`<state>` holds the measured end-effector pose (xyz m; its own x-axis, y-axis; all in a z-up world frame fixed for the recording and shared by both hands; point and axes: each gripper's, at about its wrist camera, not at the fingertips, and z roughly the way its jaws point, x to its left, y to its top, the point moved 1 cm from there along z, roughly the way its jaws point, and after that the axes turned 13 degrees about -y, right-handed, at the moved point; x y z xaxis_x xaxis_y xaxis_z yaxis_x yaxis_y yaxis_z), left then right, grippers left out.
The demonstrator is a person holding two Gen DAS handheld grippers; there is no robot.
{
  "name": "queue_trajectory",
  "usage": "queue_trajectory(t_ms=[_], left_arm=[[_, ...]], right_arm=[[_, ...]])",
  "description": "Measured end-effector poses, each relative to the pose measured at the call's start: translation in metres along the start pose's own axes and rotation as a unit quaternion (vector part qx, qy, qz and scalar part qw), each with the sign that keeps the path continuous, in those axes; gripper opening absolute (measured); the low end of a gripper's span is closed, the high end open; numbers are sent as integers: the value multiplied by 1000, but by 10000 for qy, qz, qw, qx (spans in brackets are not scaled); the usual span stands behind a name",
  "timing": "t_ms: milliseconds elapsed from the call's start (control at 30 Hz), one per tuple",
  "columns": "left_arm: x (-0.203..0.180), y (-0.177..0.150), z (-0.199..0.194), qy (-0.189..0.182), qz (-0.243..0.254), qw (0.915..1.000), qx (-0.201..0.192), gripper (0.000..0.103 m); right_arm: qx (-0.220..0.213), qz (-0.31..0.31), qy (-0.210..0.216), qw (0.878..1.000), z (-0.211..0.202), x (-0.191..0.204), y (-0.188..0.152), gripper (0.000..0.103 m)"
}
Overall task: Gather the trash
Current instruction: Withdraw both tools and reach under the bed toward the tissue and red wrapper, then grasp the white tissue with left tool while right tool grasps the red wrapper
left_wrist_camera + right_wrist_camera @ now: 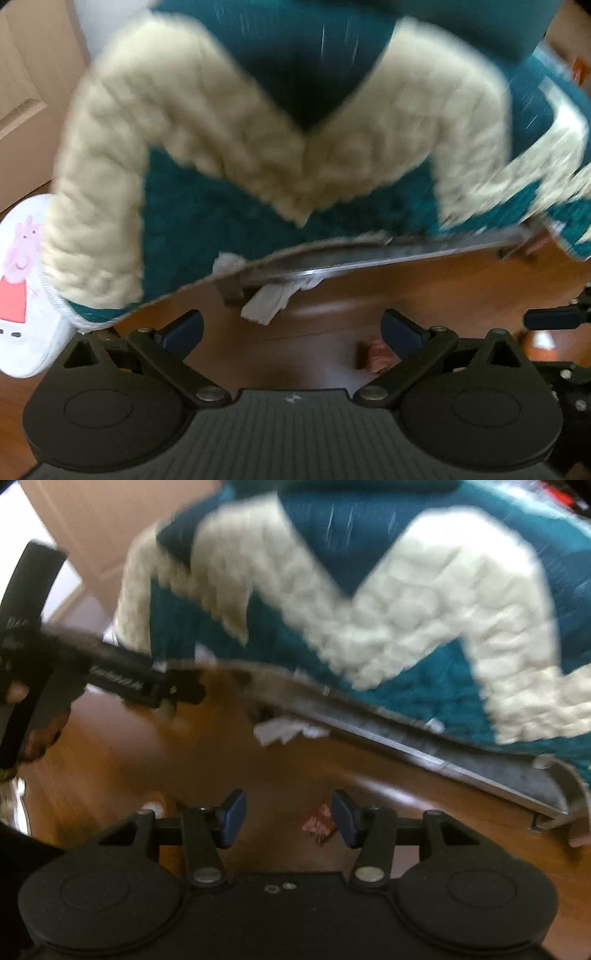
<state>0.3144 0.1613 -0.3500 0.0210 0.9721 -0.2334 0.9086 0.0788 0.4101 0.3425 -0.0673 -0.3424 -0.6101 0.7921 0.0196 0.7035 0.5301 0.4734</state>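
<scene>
The jaws of the left gripper (291,332) stand spread wide with nothing between them; the jaws of the right gripper (288,819) are parted too, narrower, and grip nothing; both point steeply down at the wooden floor (424,295).

A small red wrapper (318,825) lies on the floor in the lower centre of the right wrist frame, in the gap between the right jaws but clear of the pads; it is crumpled, and blur hides which way its long axis runs; in the left wrist frame the same red wrapper (376,354) sits just inside the right-hand fingertip.

A crumpled white tissue (271,301) lies at mid-frame, partly under the metal frame (369,258) of a seat draped in a teal and cream cover (221,147); its long axis runs from lower left to upper right in the left view.

A white slipper (26,288) with a pink cartoon pig lies at the left edge.
</scene>
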Motion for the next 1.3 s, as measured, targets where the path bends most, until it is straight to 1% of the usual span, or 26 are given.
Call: queue_trajectory(t_ms=[100, 167, 300, 400, 467, 667, 733, 767, 800, 833, 933, 1033, 1133, 1200, 1267, 1300], left_arm=[[6, -7, 33, 76, 103, 9999, 89, 103], [10, -12, 53, 124, 118, 9997, 155, 103], [12, -22, 93, 194, 326, 9989, 288, 103], [14, -31, 117, 159, 546, 9976, 391, 102], [17, -37, 134, 207, 657, 9965, 481, 102], [27, -43, 175, 310, 788, 9947, 582, 101], [28, -45, 186, 345, 855, 9937, 635, 97], [30, -45, 191, 352, 887, 9931, 684, 94], [31, -45, 197, 346, 913, 9926, 720, 89], [32, -46, 201, 361, 939, 9920, 756, 87], [33, -45, 212, 401, 1012, 9912, 754, 86], [29, -44, 220, 448, 1215, 9887, 749, 86], [29, -42, 227, 484, 1295, 9874, 768, 86], [31, -39, 231, 497, 1196, 9886, 773, 78], [32, -36, 239, 524, 1144, 9888, 805, 74], [32, -35, 242, 541, 1162, 9885, 807, 70]], right_arm=[[247, -155, 100, 9995, 32, 1, -7, 52], [372, -330, 85, 9987, 52, 3, -11, 52], [486, -894, 11, 9948, 88, 12, -24, 52], [610, -1075, 19, 9923, 113, 14, -32, 52], [701, -1212, -12, 9901, 130, 17, -37, 52], [706, -1789, -114, 9813, 168, 28, -46, 51], [679, -2057, -209, 9760, 178, 32, -50, 51], [641, -2220, -272, 9726, 184, 36, -53, 51], [603, -2360, -317, 9694, 190, 39, -54, 51], [577, -2480, -322, 9665, 194, 41, -56, 51], [510, -2745, -311, 9597, 201, 45, -62, 51], [477, -2946, -297, 9540, 208, 49, -66, 51], [451, -3033, -290, 9514, 213, 50, -68, 51], [412, -3060, -282, 9507, 216, 51, -69, 51], [383, -3066, -270, 9507, 216, 50, -69, 51], [375, -3053, -261, 9512, 217, 50, -69, 51]])
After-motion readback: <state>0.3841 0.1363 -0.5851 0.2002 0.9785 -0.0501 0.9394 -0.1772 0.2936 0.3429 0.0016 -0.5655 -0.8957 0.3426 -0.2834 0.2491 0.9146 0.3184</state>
